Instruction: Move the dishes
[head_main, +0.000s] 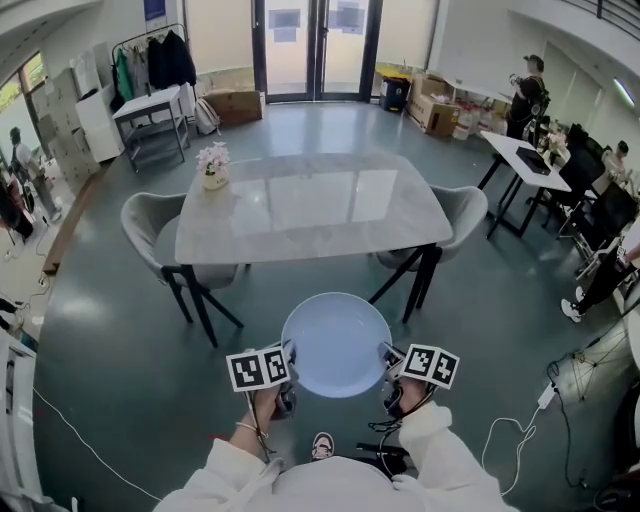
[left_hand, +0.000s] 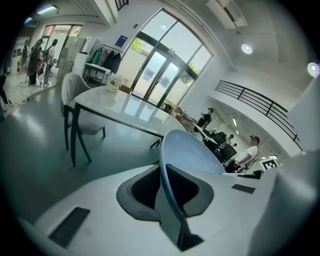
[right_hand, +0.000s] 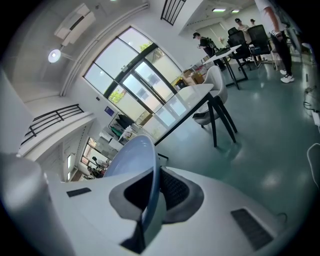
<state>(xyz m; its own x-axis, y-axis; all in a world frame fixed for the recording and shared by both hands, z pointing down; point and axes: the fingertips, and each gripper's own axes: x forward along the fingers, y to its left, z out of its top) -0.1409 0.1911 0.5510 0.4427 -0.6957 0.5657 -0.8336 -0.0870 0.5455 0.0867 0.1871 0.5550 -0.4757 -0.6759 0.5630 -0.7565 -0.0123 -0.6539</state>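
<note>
I've got the pale blue plate (head_main: 336, 345) gripped by its rim on 2 sides: the left claw (head_main: 289, 360) is clenched on its left edge, the right claw (head_main: 386, 362) on its right. The plate hangs level over the floor (head_main: 120, 330), just short of the bench (head_main: 310, 210).

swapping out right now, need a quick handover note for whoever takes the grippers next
Grippers: the left gripper is shut on the left rim of the plate; the right gripper is shut on the opposite rim.
Things: the plate is light blue and empty, held roughly level in the air, short of the near edge of the table. A flower pot stands at the table's far left corner.
Done: plate lifted.
Left: probably set it on the table; no other dishes in view.
</note>
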